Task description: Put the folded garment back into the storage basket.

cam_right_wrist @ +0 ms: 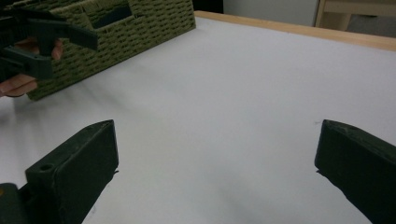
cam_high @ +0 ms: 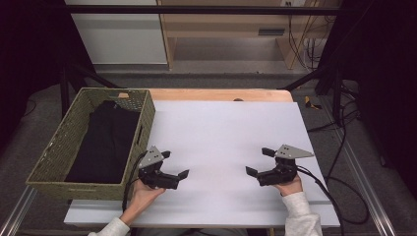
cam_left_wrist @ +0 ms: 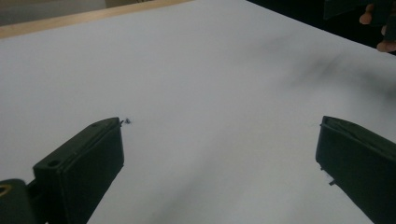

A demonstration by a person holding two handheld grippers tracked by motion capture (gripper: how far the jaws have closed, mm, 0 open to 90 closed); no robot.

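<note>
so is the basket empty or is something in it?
Not empty. The woven basket at the table's left holds a dark cloth covering most of its floor. Both grippers are outside it, jaws open.

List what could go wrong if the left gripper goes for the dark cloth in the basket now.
1. The left gripper sits beside the woven basket; its high wall stands in the way, so a low reach may knock or push it.
2. The dark cloth lies folded deep inside; the open jaws may catch just one layer.
3. The basket overhangs the white board and could shift.
</note>
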